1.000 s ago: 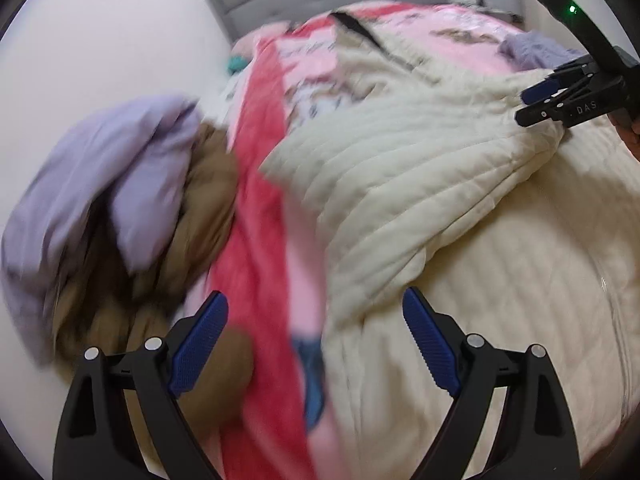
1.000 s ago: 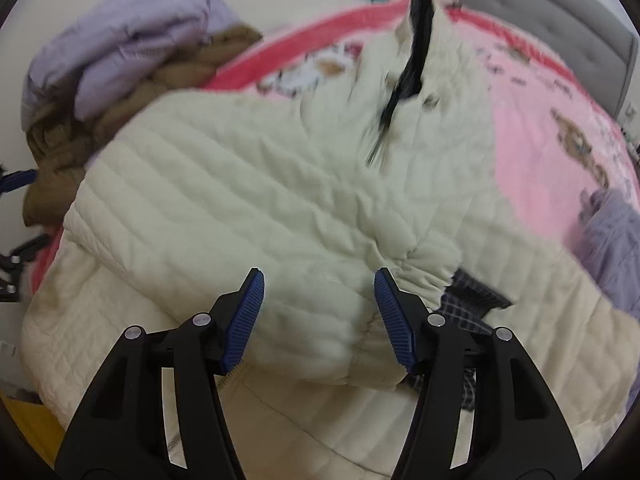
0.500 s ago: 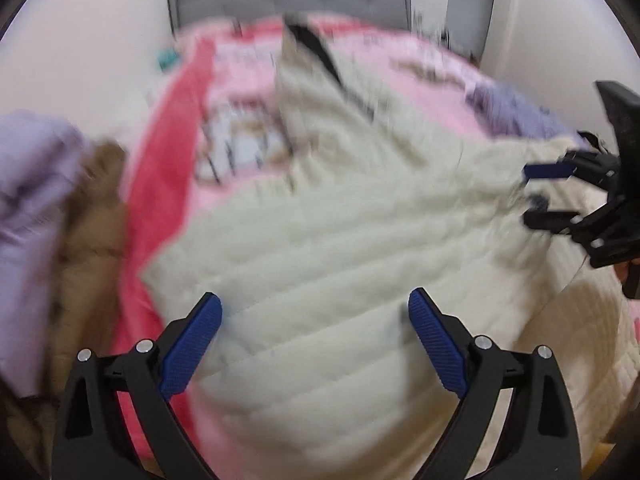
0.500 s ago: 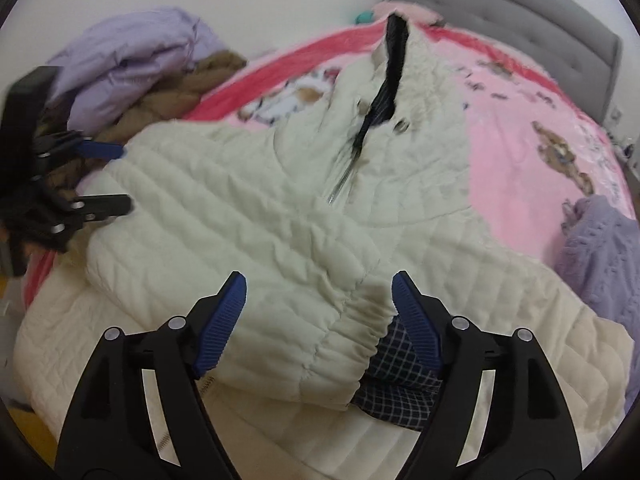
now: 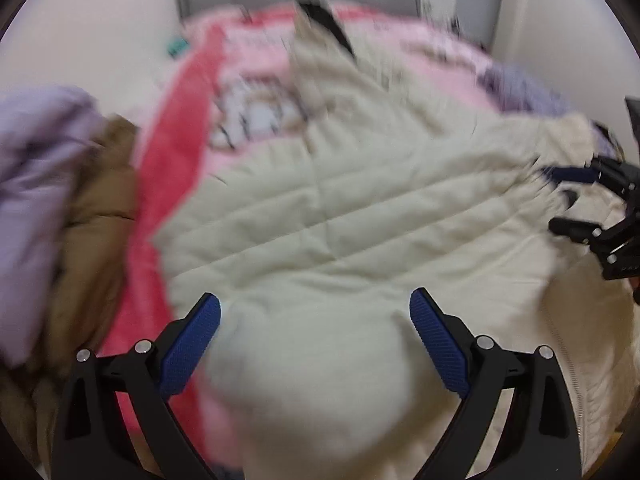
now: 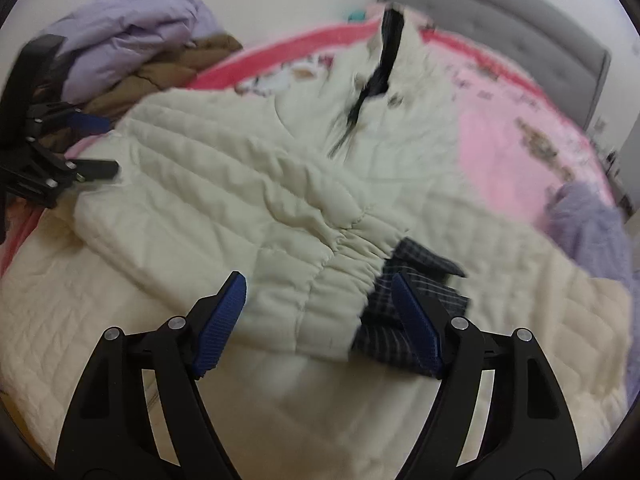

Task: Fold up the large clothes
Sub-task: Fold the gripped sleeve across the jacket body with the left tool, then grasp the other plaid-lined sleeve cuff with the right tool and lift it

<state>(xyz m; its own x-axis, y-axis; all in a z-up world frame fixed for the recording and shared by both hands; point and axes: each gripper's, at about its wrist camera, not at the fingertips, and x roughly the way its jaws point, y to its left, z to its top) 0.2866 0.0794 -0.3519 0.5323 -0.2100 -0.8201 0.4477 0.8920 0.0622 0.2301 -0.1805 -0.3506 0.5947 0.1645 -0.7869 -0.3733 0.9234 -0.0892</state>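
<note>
Your cream quilted coat [image 6: 248,200] lay spread across the bed, on the pink blanket [image 6: 508,136], its stitched channels puffy and rumpled. One sleeve was folded in over the body, and its gathered cuff [image 6: 352,248] sat right beside a dark checked cloth [image 6: 420,280]. The black-lined collar [image 6: 384,60] pointed up toward the grey headboard [image 6: 500,16].

Your left gripper [image 5: 316,344] stood wide open over a bulging fold of the coat [image 5: 360,208], holding nothing. Your right gripper [image 6: 320,320] was wide open too, empty, hovering over the cuff end of that sleeve; its right pad [image 6: 416,320] overlapped the checked cloth in the frame, though you couldn't tell if it touched.

A lilac jacket [image 6: 132,28] and a brown garment [image 6: 160,76] were heaped at the bed's left edge, near the coat's shoulder. Another lilac piece [image 6: 588,220] lay off on the right side.
</note>
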